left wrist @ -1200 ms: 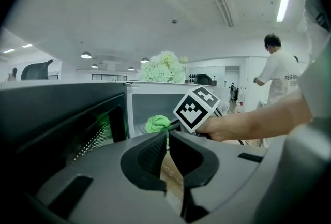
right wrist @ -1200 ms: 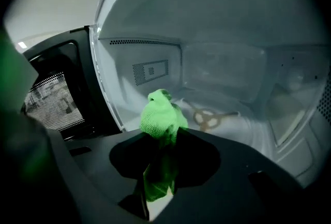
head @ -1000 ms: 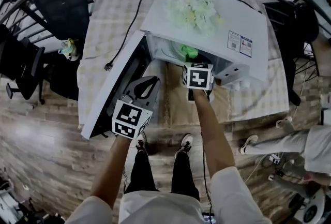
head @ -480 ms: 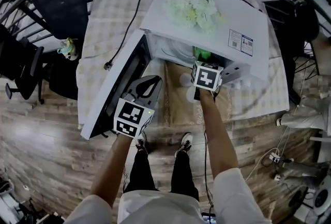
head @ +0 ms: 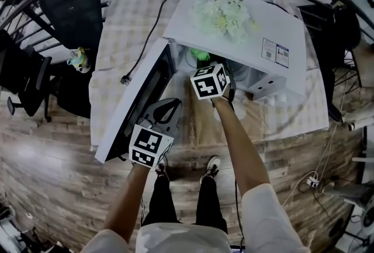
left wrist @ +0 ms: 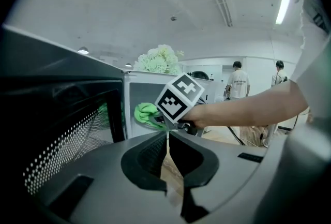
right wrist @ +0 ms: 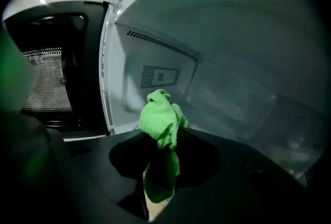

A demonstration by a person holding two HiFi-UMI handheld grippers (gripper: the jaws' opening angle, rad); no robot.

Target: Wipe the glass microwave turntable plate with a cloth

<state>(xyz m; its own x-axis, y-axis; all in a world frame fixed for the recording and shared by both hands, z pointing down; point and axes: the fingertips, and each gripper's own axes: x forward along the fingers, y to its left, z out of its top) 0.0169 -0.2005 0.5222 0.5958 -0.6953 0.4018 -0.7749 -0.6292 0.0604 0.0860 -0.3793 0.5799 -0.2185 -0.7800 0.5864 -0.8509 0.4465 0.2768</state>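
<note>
A green cloth (right wrist: 160,119) is bunched between the jaws of my right gripper (right wrist: 163,150), which is shut on it. That gripper (head: 204,63) reaches into the open cavity of the white microwave (head: 274,30), and the cloth (head: 198,54) sits toward the cavity's left side. In the right gripper view I see the cavity walls (right wrist: 232,88) but cannot make out the glass turntable plate. My left gripper (left wrist: 168,137) is shut and holds nothing. It hangs low beside the open door (head: 137,100), with the cloth (left wrist: 146,114) straight ahead of it.
The microwave door (left wrist: 57,124) swings out to the left. White flowers (head: 225,15) lie on the microwave's top. A black power cord (head: 146,41) runs across the checked tablecloth. A black chair (head: 70,0) stands at far left. Two people (left wrist: 238,83) stand in the background.
My right gripper swept the cloth to the right inside the cavity, then back to its left side. The left gripper stayed by the door.
</note>
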